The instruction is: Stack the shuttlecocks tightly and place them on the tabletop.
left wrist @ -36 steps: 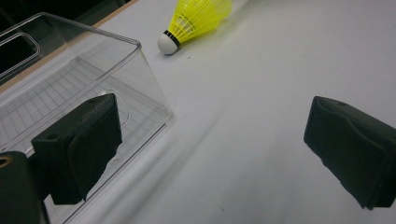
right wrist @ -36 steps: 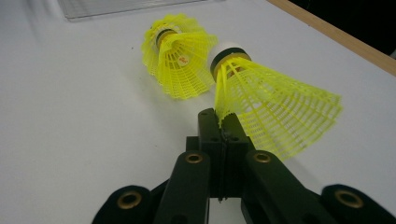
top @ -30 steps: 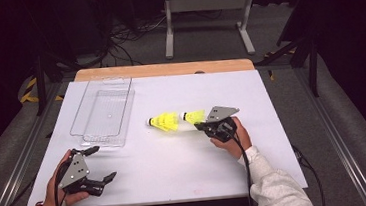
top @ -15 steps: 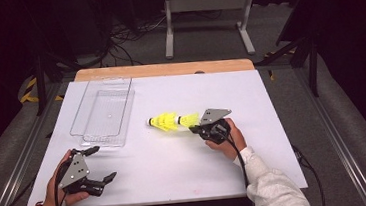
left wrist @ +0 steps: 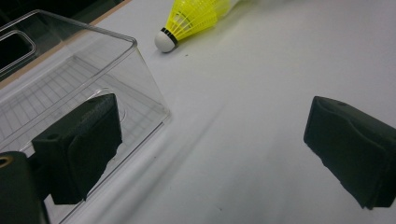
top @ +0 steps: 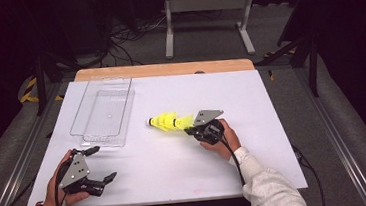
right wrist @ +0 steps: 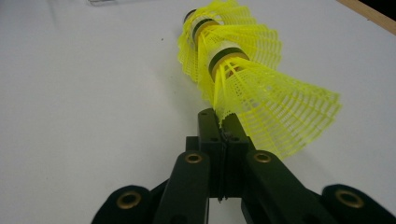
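A stack of nested yellow shuttlecocks (top: 165,121) (right wrist: 261,88) lies on its side at the middle of the white table (top: 177,174), white cork tip pointing left. My right gripper (top: 188,129) (right wrist: 223,126) sits just right of the stack, its jaws shut on the net skirt edge of the nearest shuttlecock. My left gripper (top: 103,163) (left wrist: 215,149) rests at the front left with its jaws wide open and nothing between them. From the left gripper view the shuttlecocks (left wrist: 191,18) lie farther off across the table.
A clear plastic tray (top: 101,140) (left wrist: 140,79) lies empty at the left, just beyond the left gripper. A wooden strip (top: 168,69) borders the table's far edge. Dark floor, cables and a stand lie beyond it.
The right gripper, still pinching the shuttlecock skirt, has shifted slightly left and toward the person, sinking a little. The left gripper has stayed in place.
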A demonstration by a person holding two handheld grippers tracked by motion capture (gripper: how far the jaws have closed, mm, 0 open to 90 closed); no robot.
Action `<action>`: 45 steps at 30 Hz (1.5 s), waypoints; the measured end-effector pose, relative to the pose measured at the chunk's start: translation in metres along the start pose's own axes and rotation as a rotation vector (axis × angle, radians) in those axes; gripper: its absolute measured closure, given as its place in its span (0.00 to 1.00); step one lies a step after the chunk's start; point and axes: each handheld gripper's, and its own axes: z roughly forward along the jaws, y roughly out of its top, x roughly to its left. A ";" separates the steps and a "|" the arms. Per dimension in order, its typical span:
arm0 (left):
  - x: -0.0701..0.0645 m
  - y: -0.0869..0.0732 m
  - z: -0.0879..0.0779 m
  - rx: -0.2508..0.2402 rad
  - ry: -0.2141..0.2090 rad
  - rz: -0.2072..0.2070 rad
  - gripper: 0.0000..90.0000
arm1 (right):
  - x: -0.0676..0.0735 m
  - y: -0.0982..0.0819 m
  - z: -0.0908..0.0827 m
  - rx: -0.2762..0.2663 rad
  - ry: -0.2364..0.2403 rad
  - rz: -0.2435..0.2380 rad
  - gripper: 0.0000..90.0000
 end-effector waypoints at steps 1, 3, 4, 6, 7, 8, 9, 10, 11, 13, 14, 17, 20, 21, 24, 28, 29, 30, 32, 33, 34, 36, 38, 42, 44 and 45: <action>0.000 0.000 0.000 0.000 0.000 0.001 0.06 | 0.000 0.001 0.001 0.000 0.000 0.000 1.00; 0.000 0.000 0.000 0.000 0.000 -0.003 0.06 | 0.001 0.003 0.003 -0.002 0.000 -0.002 1.00; 0.000 0.000 0.000 0.001 -0.001 -0.002 0.06 | 0.001 0.003 0.003 -0.002 0.000 -0.002 1.00; 0.000 0.000 0.001 0.002 -0.003 -0.003 0.06 | 0.000 0.004 0.005 -0.006 0.003 0.003 1.00; 0.000 0.000 0.001 0.003 -0.003 -0.002 0.06 | 0.000 0.005 0.007 -0.006 0.005 0.004 1.00; 0.000 0.000 0.001 0.005 -0.002 -0.001 0.06 | 0.000 0.005 0.008 -0.007 0.005 0.005 1.00; 0.000 0.000 0.001 0.005 -0.002 -0.004 0.06 | 0.000 0.006 0.009 -0.006 0.009 0.006 1.00; 0.000 0.000 0.001 0.005 -0.003 -0.004 0.06 | 0.000 0.006 0.010 -0.005 0.009 0.003 1.00; 0.000 0.000 0.001 0.006 -0.003 -0.004 0.06 | 0.000 0.007 0.011 -0.003 0.011 0.004 1.00; 0.000 0.000 0.002 0.006 -0.003 -0.003 0.06 | 0.000 0.008 0.013 -0.001 0.015 0.004 1.00; 0.000 0.000 0.002 0.006 -0.004 -0.003 0.06 | 0.000 0.008 0.014 0.000 0.016 0.000 1.00; 0.000 -0.001 0.002 0.007 -0.004 -0.004 0.06 | 0.001 0.009 0.017 0.002 0.024 0.000 1.00; 0.000 -0.001 0.002 0.008 -0.004 -0.004 0.06 | 0.001 0.011 0.019 0.001 0.026 -0.002 1.00; 0.000 -0.001 0.002 0.008 -0.004 -0.004 0.06 | 0.001 0.011 0.019 0.001 0.026 -0.002 1.00; 0.000 -0.001 0.002 0.007 -0.005 -0.003 0.06 | 0.002 0.011 0.022 0.006 0.023 -0.004 1.00; 0.000 -0.001 0.002 0.008 -0.006 -0.004 0.06 | 0.002 0.012 0.024 0.003 0.015 0.004 0.99; -0.001 -0.001 0.002 0.008 -0.005 -0.004 0.06 | 0.002 0.012 0.024 0.003 0.014 0.006 0.99; -0.001 -0.001 0.002 0.009 -0.005 -0.004 0.06 | 0.002 0.013 0.025 0.007 0.011 0.005 0.99; 0.000 -0.001 0.002 0.009 -0.006 -0.004 0.06 | 0.002 0.013 0.027 0.006 0.010 0.001 0.99; 0.000 -0.001 0.002 0.010 -0.005 -0.003 0.06 | 0.003 0.013 0.027 0.006 0.013 0.004 0.99; 0.000 -0.001 0.002 0.010 -0.005 -0.003 0.06 | 0.003 0.014 0.028 0.005 0.009 0.004 0.98; 0.000 -0.001 0.002 0.011 -0.006 -0.002 0.06 | 0.003 0.014 0.029 0.004 0.010 0.005 0.98; 0.000 -0.001 0.002 0.011 -0.006 -0.002 0.06 | 0.003 0.014 0.030 0.006 0.009 0.004 0.98; 0.000 -0.001 0.002 0.013 -0.007 0.000 0.06 | 0.002 0.014 0.030 0.006 0.011 0.004 0.97; 0.000 -0.001 0.002 0.013 -0.008 0.000 0.06 | 0.002 0.014 0.031 0.009 0.014 0.007 0.96; 0.000 -0.001 0.002 0.014 -0.008 0.001 0.06 | 0.002 0.014 0.031 0.013 0.012 0.005 0.95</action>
